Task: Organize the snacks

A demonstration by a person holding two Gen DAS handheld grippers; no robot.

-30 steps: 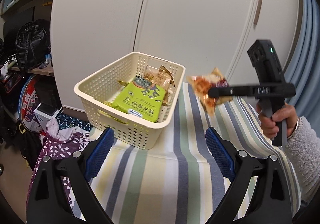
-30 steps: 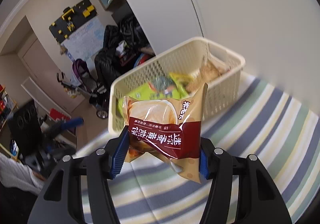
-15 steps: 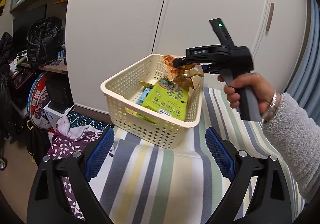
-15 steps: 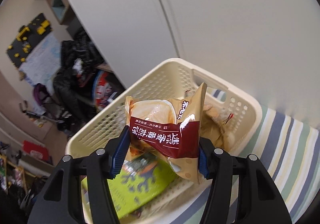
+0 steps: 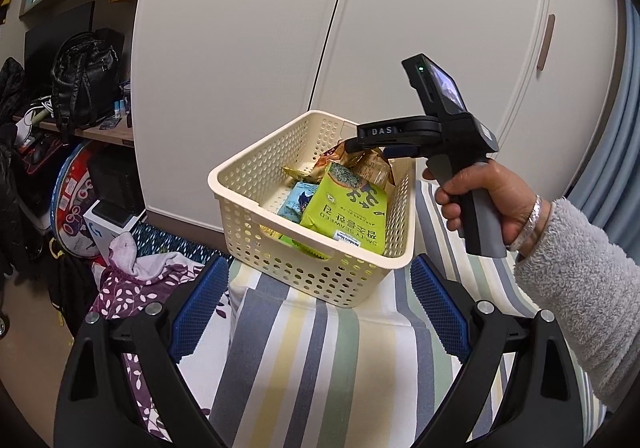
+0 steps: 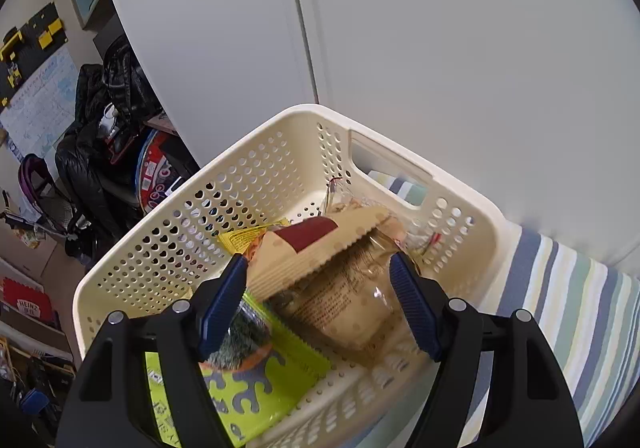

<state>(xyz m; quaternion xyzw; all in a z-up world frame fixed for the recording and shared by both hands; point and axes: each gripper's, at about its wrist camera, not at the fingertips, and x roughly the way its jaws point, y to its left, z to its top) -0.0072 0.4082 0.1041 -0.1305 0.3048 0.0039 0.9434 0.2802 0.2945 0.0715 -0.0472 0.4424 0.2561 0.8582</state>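
A cream perforated basket [image 5: 248,208] [image 6: 240,176] stands on a striped cloth. Inside it leans a lime-green seaweed snack bag [image 5: 348,212] [image 6: 248,380] with other packets behind. A tan and maroon snack bag [image 6: 340,288] [image 5: 360,160] lies tipped over on top of them, loose between and below my right gripper's fingers. My right gripper [image 6: 317,259] [image 5: 352,146] hovers open over the basket's right side. My left gripper [image 5: 318,267] is open and empty, just in front of the basket's near wall.
The striped cloth [image 5: 320,368] runs on toward me and to the right. White wardrobe doors [image 5: 400,48] stand close behind the basket. At the left are a black backpack [image 5: 84,76], a purple floral cloth [image 5: 128,288] and floor clutter. A person's hand [image 5: 480,200] holds the right gripper.
My right gripper carried the tan and maroon bag left over the basket, then let it go; the bag now lies tipped inside. My left gripper came closer to the basket.
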